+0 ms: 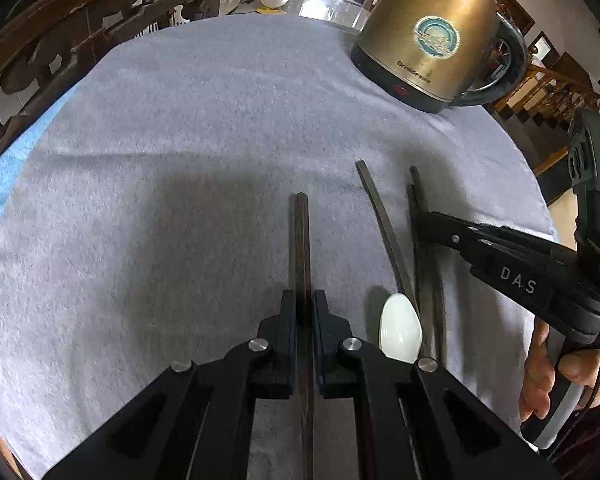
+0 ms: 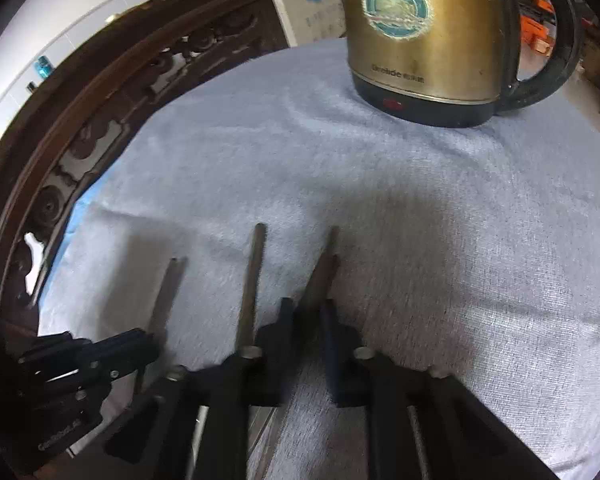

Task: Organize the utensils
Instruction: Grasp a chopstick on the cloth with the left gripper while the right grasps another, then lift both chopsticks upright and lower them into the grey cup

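Chopsticks lie on the grey-clothed table point(image 1: 180, 120): the left gripper point(image 1: 303, 312) pinches one chopstick point(image 1: 301, 240); a white spoon point(image 1: 400, 330) and loose chopsticks point(image 1: 384, 220) lie beside it, a kettle point(image 1: 428, 36) beyond. From the right wrist, the right gripper point(image 2: 306, 320) has its jaws closed on a chopstick pair point(image 2: 320, 276); the kettle point(image 2: 428, 32) stands well apart.

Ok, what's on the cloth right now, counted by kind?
chopsticks: 4
spoon: 1
kettle: 1
Total: 6
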